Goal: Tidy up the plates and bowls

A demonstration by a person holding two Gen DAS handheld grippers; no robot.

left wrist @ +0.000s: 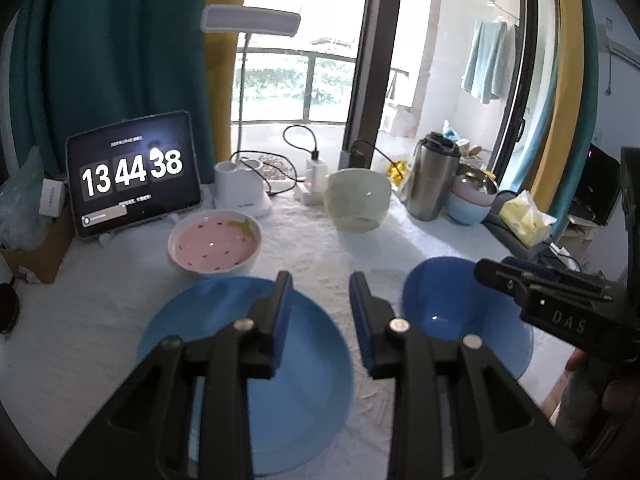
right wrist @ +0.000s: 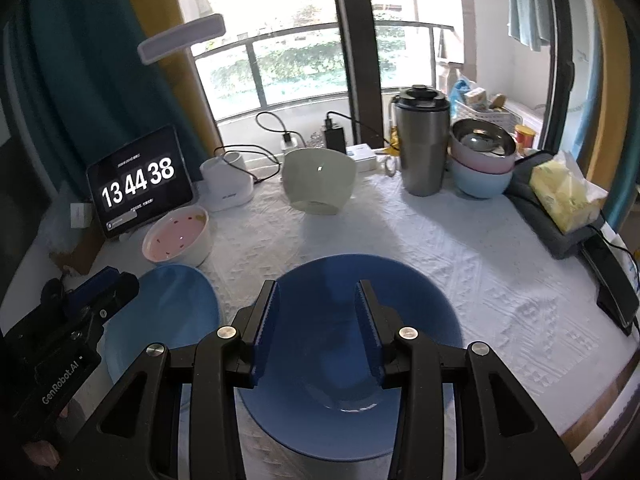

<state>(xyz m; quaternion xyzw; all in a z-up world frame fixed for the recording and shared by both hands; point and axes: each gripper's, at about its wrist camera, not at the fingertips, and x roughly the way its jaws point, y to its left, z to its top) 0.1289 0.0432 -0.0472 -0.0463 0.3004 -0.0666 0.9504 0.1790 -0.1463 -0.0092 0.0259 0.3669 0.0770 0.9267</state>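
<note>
A light blue plate (left wrist: 308,380) lies flat on the white cloth, and my left gripper (left wrist: 321,280) hovers open over its right part with nothing between the fingers. To its right sits a dark blue bowl (right wrist: 420,320). My right gripper (right wrist: 317,288) stands open above the bowl's inside, holding nothing. The left wrist view shows the dark blue bowl (left wrist: 440,300) with the right gripper (left wrist: 492,270) over its far right rim. A pink-lined bowl (left wrist: 214,246) and a pale bowl (left wrist: 358,200) stand further back. The right wrist view shows the plate (right wrist: 168,312) beside the left gripper (right wrist: 116,280).
At the back right a steel bowl sits in stacked pink and blue bowls (right wrist: 482,160) next to a steel tumbler (right wrist: 422,144). A tablet clock (left wrist: 132,176), a white lamp base (left wrist: 240,192) and cables line the back. A yellow tissue pack (right wrist: 564,192) and a phone (right wrist: 612,292) lie at the right edge.
</note>
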